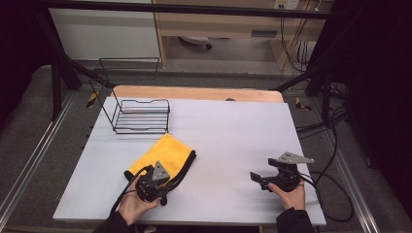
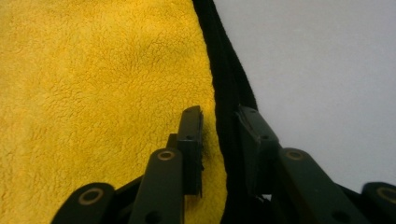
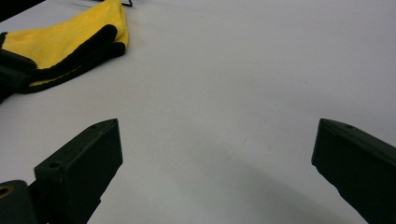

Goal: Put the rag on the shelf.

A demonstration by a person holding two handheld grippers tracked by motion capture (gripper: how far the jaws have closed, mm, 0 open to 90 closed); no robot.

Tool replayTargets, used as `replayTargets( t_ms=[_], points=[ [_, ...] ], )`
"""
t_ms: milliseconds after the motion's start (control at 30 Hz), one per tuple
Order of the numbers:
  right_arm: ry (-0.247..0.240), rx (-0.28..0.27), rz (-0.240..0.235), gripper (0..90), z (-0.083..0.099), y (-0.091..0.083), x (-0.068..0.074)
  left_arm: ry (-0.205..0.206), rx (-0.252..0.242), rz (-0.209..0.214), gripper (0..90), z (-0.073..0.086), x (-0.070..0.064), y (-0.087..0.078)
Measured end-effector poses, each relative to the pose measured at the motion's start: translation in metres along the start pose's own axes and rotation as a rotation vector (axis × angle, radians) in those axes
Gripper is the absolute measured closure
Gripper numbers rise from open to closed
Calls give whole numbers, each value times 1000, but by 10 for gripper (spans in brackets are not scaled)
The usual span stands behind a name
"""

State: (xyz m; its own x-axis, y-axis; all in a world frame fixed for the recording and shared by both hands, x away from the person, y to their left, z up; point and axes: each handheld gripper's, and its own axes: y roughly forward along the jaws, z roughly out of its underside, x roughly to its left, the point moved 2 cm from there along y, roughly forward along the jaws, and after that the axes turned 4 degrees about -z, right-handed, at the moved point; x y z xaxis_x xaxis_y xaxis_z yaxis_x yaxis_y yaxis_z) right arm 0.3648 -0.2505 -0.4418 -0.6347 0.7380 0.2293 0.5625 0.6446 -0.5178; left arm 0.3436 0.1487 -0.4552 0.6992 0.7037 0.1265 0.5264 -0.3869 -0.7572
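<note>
At the near edge of the white bench (image 1: 233,131), I am working the left gripper (image 1: 156,187) onto a folded yellow cloth (image 1: 163,154), its jaws drawn nearly together and pinching the cloth's black border (image 2: 227,107). In the left gripper view that border is running up between the two jaws, with the yellow pile lying to one side and bare bench to the other. The cloth is lying flat just in front of a black wire rack (image 1: 141,116), its far corner almost touching the rack's base, and the gripper is sitting on the cloth's near corner.

Well to the right of the cloth, I am holding the right gripper (image 1: 257,178) low over bare bench, released, its jaws spread wide with nothing between them. In the right gripper view the cloth (image 3: 70,35) is showing far off, its black edge curling along the nearer side, with the left gripper (image 3: 11,70) at its end.

A hand (image 1: 133,204) is cupping the left gripper from below; another hand (image 1: 289,194) is gripping the right one. No brand, label or lettering is readable on the cloth, the rack or either gripper.
</note>
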Motion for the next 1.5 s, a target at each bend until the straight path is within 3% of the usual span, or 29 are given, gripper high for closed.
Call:
replayTargets(
  t_ms=[33, 100, 167, 300, 567, 700, 833, 967, 1167, 1233, 1367, 1400, 1500],
  points=[
    [0, 1, 0, 23, 0, 0, 0, 3, 2, -7, 782, 0, 0, 0],
    [-1, 2, 0, 24, 0, 0, 0, 0, 4, -12, 790, -1, 2, 0],
    [-3, 5, 0, 23, 0, 1, 0, -12, 6, 9, 809, -1, 5, 0],
    [-1, 5, -1, 24, 0, 0, 0, -74, -5, 60, 823, 0, 13, -2],
    [1, 9, -4, 24, 0, 1, 0, -151, -105, 107, 827, -12, 24, -16],
    [1, 9, -4, 24, 0, 1, 0, -129, -35, 114, 822, -10, 19, -2],
    [1, 5, -7, 25, -1, 1, 1, -86, -18, 78, 787, -10, 13, 0],
    [-10, 4, -18, 26, -4, 5, 6, -79, -20, 64, 631, -9, 6, 5],
    [-17, 10, -23, 25, -6, 10, 10, -67, -24, -2, 527, -12, -8, 11],
    [-20, 13, -25, 25, -6, 10, 11, -66, -20, -31, 541, -13, -10, 12],
    [-19, 12, -23, 25, -6, 10, 12, -73, -9, -37, 605, -13, -7, 12],
    [-16, 7, -21, 25, -6, 9, 12, -76, -3, -49, 743, -13, -5, 12],
    [-17, 2, -23, 25, -7, 9, 12, -87, 15, -34, 764, -15, 1, 12]
  ],
)
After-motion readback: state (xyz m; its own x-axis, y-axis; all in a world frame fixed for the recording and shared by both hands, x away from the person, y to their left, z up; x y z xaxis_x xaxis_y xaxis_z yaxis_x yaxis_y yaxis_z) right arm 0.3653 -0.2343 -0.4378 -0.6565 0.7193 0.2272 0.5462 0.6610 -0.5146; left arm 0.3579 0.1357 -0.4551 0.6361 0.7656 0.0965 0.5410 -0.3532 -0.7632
